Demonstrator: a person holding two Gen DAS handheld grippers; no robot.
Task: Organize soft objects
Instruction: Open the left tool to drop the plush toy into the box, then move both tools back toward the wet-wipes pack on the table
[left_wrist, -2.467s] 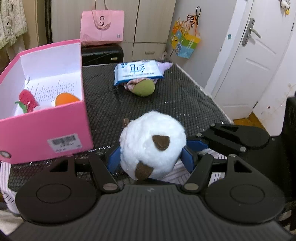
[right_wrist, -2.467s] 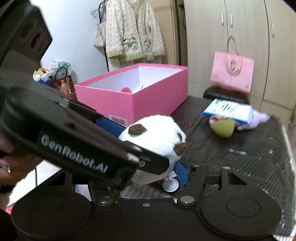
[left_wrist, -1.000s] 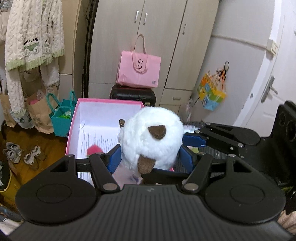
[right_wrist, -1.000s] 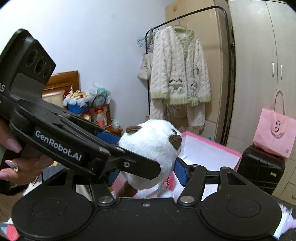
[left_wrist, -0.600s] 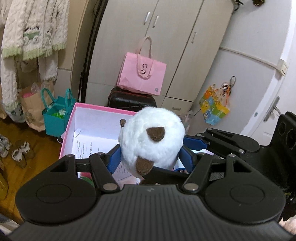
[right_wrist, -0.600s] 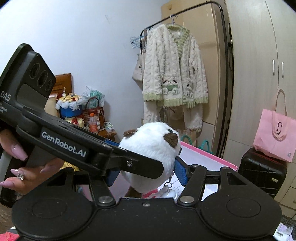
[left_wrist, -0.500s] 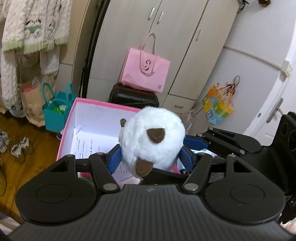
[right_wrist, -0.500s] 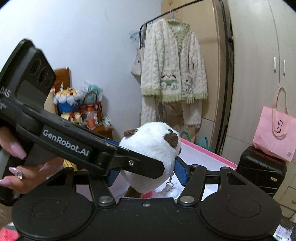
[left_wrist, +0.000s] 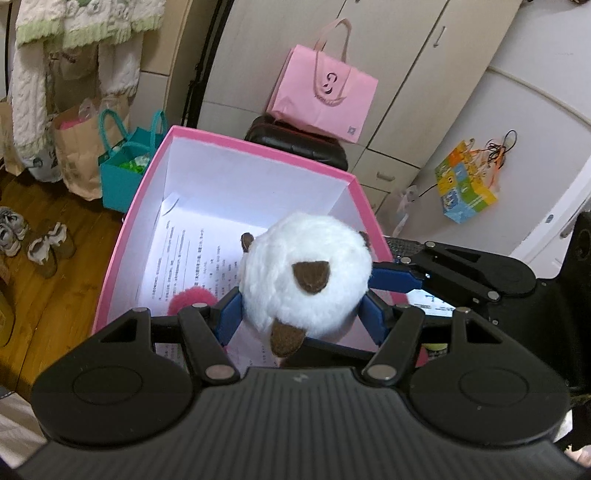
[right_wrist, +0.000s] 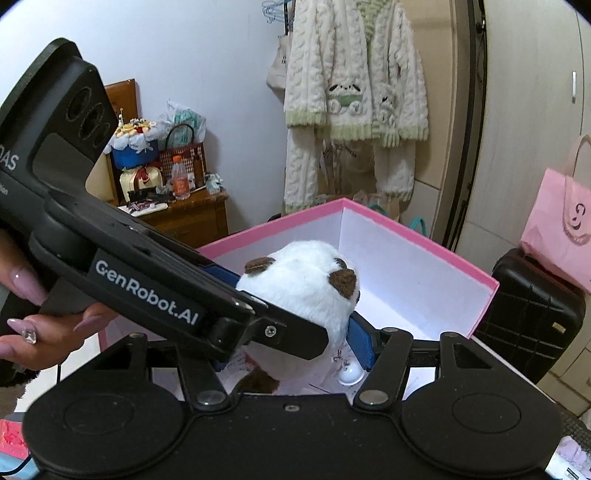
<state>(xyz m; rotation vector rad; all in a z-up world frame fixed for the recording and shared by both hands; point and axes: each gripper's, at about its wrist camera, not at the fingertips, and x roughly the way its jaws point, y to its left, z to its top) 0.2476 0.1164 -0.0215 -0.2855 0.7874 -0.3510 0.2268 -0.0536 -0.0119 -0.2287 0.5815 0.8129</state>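
- Left wrist view: our left gripper holds the white plush toy between its blue pads, jaws closed on its two sides at a middling width.
- The toy hangs over the open pink box, which reaches from the centre toward 11 o'clock.
- On the printed paper lining the box, a pink fuzzy thing lies at 9 o'clock of the toy, partly hidden by the gripper.
- Our right gripper comes in from 3 o'clock, its blue pad against the toy's right side.
- A pink bag sits at 12 o'clock on a black case.
- Right wrist view: our right gripper also clamps the white plush toy, one blue pad showing at 4 o'clock of it.
- The left gripper crosses from 9 o'clock, gripped by a hand, and covers the toy's lower left.
- The pink box lies open beneath and behind the toy, toward 1 o'clock.
- A knitted cardigan hangs at 12 o'clock.
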